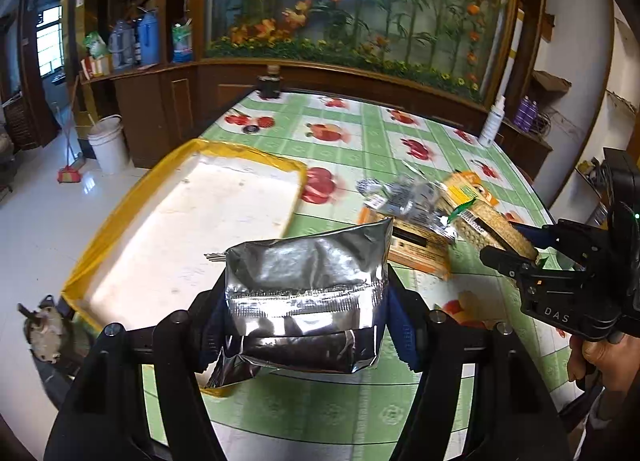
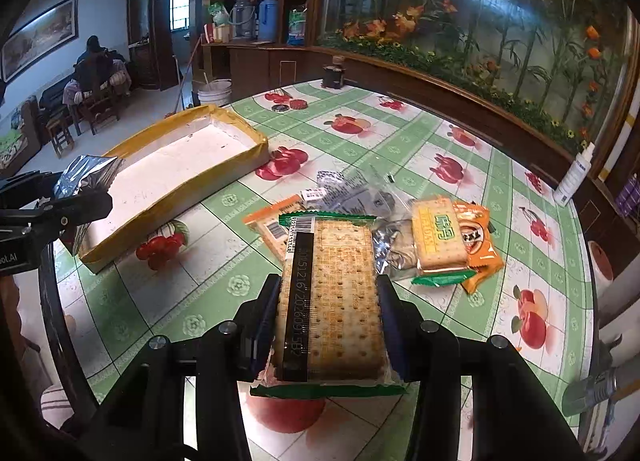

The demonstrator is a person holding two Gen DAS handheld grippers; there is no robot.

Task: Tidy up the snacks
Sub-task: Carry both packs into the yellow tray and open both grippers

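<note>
Green fruit-print tablecloth carried the yellow-rimmed tray. Left gripper, nearer it, clamped a silver foil pouch; right gripper clamped a cracker pack lengthwise.

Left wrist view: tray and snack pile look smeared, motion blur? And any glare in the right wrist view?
Left wrist view: yes, the tray and snack pile are streaked, while the foil packet in the left gripper is sharp, with bright specular patches. Right wrist view: sharper; window light reflects off the glass mural, and the fisheye bows the table edge.
</note>
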